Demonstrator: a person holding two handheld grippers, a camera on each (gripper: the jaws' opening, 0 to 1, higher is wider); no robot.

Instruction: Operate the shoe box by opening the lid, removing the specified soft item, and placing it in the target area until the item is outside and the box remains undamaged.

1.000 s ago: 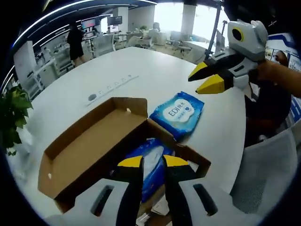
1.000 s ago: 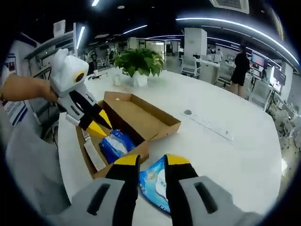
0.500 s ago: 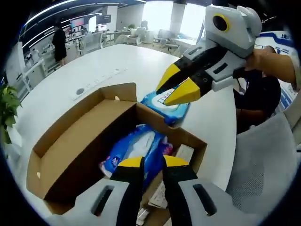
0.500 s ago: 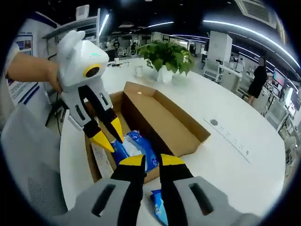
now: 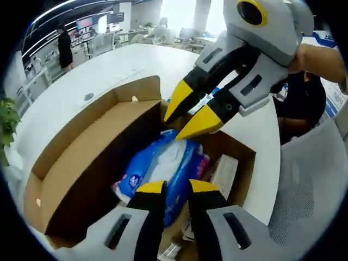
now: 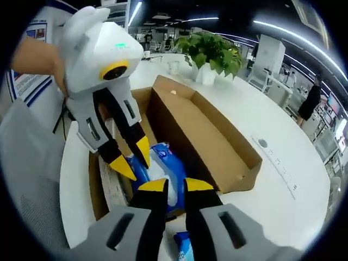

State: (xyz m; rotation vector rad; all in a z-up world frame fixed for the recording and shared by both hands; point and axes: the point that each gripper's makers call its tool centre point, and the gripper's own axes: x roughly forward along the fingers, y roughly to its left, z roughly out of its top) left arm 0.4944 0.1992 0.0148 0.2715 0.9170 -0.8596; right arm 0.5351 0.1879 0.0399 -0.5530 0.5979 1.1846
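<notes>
A brown cardboard shoe box [image 5: 81, 163] [image 6: 217, 141] lies on the white table with its lid folded back. Inside lies a soft blue wipes pack [image 5: 163, 168] [image 6: 163, 168] beside a white paper leaflet [image 5: 223, 174] [image 6: 111, 185]. My left gripper [image 5: 175, 187] [image 6: 133, 160] hovers just above the pack, jaws a narrow gap apart, holding nothing. My right gripper [image 6: 175, 185] [image 5: 191, 112] points down into the box from the other side, jaws slightly apart and empty. A second blue pack [image 6: 182, 253] [image 5: 206, 100] lies on the table outside the box, mostly hidden.
The round white table [image 5: 109, 70] has a socket strip [image 6: 277, 160] set into it. A potted plant [image 6: 212, 51] stands past the box's far end. Grey chairs [image 5: 304, 196] [image 6: 32, 179] sit by the table edge. A person [image 5: 64, 46] stands far off.
Both grippers have closed in on the open box. The right gripper swung from above the table pack to over the box interior. Its jaw gap has narrowed.
</notes>
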